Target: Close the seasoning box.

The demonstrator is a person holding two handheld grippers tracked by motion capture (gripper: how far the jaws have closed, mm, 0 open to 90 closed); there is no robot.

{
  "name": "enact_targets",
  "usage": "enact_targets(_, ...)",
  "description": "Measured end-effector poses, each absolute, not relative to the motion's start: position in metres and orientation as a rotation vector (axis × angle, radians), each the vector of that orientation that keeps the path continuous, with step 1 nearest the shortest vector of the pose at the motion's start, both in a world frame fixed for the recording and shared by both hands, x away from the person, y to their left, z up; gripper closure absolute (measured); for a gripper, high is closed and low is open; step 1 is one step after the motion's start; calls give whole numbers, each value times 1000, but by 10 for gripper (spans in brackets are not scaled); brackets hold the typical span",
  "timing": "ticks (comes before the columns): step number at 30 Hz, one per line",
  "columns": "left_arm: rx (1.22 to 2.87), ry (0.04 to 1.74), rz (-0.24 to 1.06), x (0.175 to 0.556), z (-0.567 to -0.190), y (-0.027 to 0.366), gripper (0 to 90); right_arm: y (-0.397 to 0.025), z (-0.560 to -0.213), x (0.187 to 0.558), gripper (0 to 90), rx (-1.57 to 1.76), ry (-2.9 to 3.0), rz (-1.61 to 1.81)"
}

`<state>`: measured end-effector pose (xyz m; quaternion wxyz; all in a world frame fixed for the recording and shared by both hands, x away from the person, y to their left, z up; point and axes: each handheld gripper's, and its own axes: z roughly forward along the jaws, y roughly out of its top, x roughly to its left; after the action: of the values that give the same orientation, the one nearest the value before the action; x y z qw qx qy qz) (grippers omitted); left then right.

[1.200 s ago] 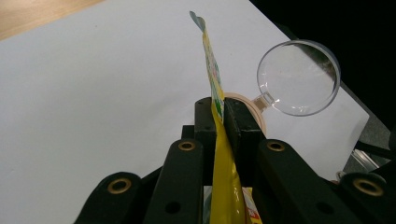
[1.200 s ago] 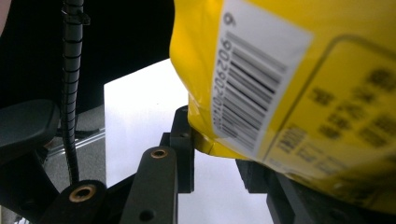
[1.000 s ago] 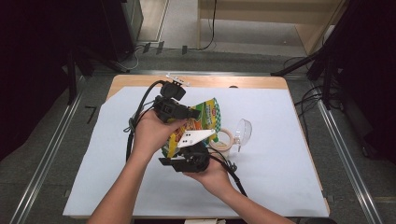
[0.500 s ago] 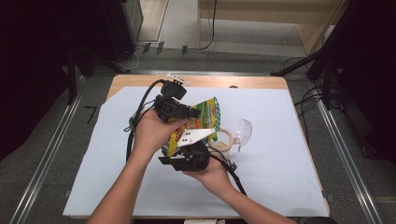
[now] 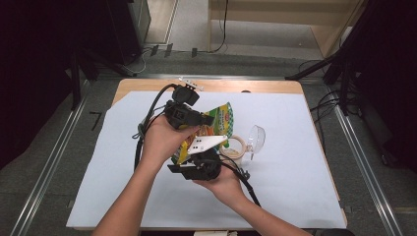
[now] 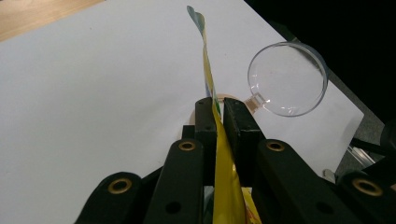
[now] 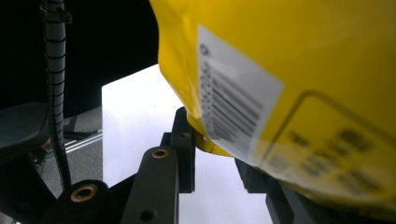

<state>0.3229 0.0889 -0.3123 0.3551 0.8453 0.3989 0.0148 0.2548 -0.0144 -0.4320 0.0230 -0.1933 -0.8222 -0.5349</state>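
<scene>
A yellow and green snack bag is held up over the white sheet between both grippers. My left gripper comes from the upper left and is shut on the bag's thin edge, which runs on past the fingertips. My right gripper, with a white three-cornered plate on top, sits just below the bag. In the right gripper view the bag's yellow underside with a barcode hangs over my right gripper; its jaws stand apart with white sheet showing between them, and the bag covers the right-hand jaw.
A tan tape roll lies on the white sheet right of the grippers, with a clear round plastic lens beside it. Wooden table edge at the back; cables trail from both grippers.
</scene>
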Motion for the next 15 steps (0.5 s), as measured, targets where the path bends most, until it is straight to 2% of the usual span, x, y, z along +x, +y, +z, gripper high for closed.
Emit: enact_targets(15, 2186, 1035, 2, 326, -314, 83, 853, -18, -433, 255, 725, -625, -2542, -1659)
